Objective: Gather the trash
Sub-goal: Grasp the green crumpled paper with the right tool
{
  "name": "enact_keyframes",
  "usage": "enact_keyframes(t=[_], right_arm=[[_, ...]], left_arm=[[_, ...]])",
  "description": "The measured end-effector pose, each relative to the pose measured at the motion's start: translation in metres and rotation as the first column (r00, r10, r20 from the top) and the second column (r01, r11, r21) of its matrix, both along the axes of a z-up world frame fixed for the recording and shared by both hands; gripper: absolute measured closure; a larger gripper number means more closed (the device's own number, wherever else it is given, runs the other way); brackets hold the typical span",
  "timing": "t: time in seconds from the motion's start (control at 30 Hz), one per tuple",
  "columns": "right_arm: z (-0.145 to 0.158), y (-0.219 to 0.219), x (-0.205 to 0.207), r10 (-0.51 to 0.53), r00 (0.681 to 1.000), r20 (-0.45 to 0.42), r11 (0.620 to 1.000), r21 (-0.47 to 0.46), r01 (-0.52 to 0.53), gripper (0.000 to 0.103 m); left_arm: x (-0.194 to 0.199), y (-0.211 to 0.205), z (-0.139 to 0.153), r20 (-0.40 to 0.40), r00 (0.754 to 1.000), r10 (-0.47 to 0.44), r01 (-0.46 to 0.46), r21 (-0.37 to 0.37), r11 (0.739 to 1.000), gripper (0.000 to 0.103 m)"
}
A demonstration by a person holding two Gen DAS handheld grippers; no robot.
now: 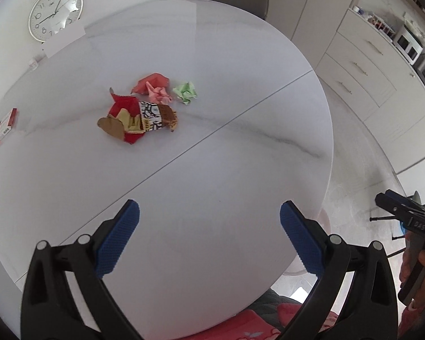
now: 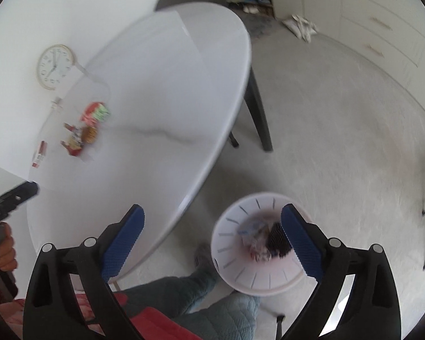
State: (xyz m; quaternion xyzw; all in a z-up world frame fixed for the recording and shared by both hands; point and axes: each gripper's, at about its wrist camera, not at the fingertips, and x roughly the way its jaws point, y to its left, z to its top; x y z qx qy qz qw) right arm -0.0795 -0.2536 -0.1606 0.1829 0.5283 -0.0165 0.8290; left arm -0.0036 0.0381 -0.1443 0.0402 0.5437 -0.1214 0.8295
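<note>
Both grippers spread, empty.
Bin (image 2: pixel 257 243) contents blurred; wrapper (image 1: pixel 138 117) long axis runs left-right, frame centre-left.

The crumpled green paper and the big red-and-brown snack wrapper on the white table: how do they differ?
The crumpled green paper is a small, plain, tight ball; the red-and-brown snack wrapper is larger, printed, torn open and spread flatter. Green lies farther from the left claw. Both rest on the white table, untouched.

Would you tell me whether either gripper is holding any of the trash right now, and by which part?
Nothing is held. The left gripper is open over bare table; the right gripper is open above the white bin.
</note>
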Motion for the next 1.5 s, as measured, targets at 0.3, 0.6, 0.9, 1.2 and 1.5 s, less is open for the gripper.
enact_keyframes(t=[0.3,0.6,0.9,1.2,1.5], right_arm=[[0.023,0.064,0.06,0.192,0.98,0.051,0.981,-0.039,-0.19,0.007],[0.016,0.156,0.156,0.404,0.912,0.061,0.913,-0.078,-0.4,0.007],[-0.036,0.234,0.265,0.526,0.85,-0.012,0.841,-0.14,-0.522,0.02],[-0.081,0.236,0.303,0.491,0.863,-0.123,0.863,-0.067,-0.501,0.068],[-0.052,0.195,0.292,0.427,0.902,-0.067,0.904,0.039,-0.425,0.07]], left_arm=[[0.019,0.05,0.0,0.006,0.992,0.123,-0.123,-0.01,0.992,0.008],[0.041,0.096,-0.003,0.004,0.982,0.189,-0.189,-0.02,0.982,0.008],[0.066,0.129,-0.011,-0.016,0.976,0.218,-0.219,-0.03,0.975,0.008],[0.113,0.126,-0.021,-0.016,0.979,0.201,-0.202,-0.029,0.979,0.008],[0.184,0.086,-0.011,0.095,0.972,-0.217,0.212,0.053,0.976,0.008]])
